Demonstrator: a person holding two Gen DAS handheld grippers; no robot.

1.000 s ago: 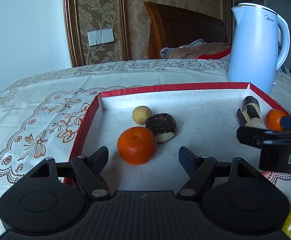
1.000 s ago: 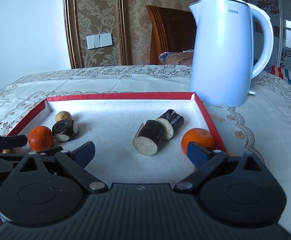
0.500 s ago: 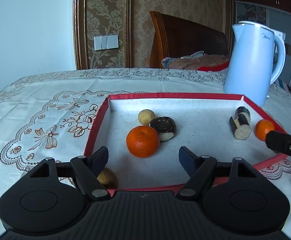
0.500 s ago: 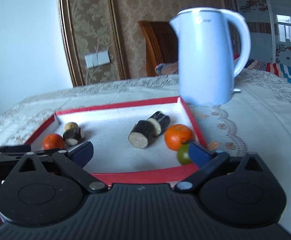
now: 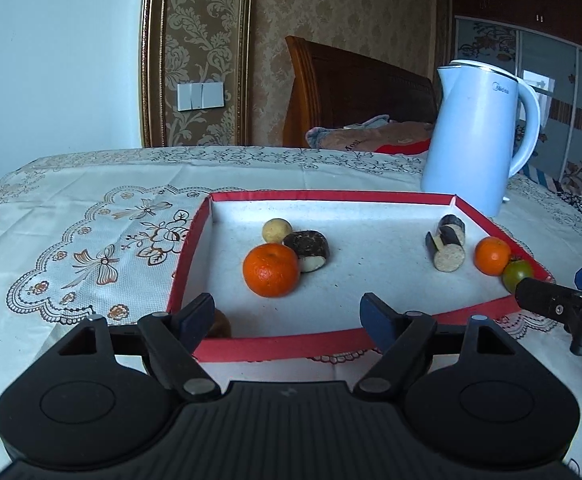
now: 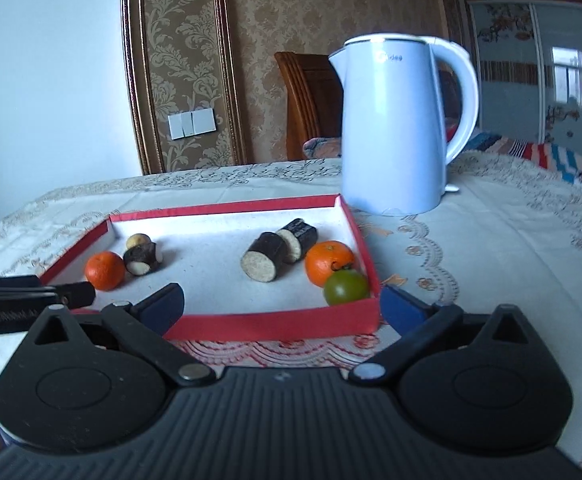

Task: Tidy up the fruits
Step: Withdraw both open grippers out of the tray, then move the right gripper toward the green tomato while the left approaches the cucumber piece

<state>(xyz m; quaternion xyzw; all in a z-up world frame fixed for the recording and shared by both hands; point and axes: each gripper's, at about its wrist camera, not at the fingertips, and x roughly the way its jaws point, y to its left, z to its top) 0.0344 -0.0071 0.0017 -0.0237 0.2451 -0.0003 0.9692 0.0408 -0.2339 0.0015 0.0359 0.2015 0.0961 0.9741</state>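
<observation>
Patterned wallpaper and a wooden headboard (image 5: 355, 92) back a table under an embroidered cloth (image 5: 91, 240), where a red-rimmed tray (image 5: 279, 346) lies with a white kettle (image 6: 395, 132) standing just beyond its 1 o'clock corner. Inside the tray, toward 9 o'clock, a large orange (image 5: 271, 270) touches a dark cut chunk (image 5: 309, 250), with a small tan fruit (image 5: 277, 230) just behind. Toward 3 o'clock lie two dark cut cylinders (image 6: 277, 250), a smaller orange (image 6: 329, 262) and a green tomato (image 6: 346, 287) at the near corner. A brown fruit (image 5: 221, 324) peeks from the tray's 7 o'clock corner. Left gripper (image 5: 287, 316) hovers before the near rim, fingers spread and empty; right gripper (image 6: 281, 306) likewise, released, gripping nothing.
</observation>
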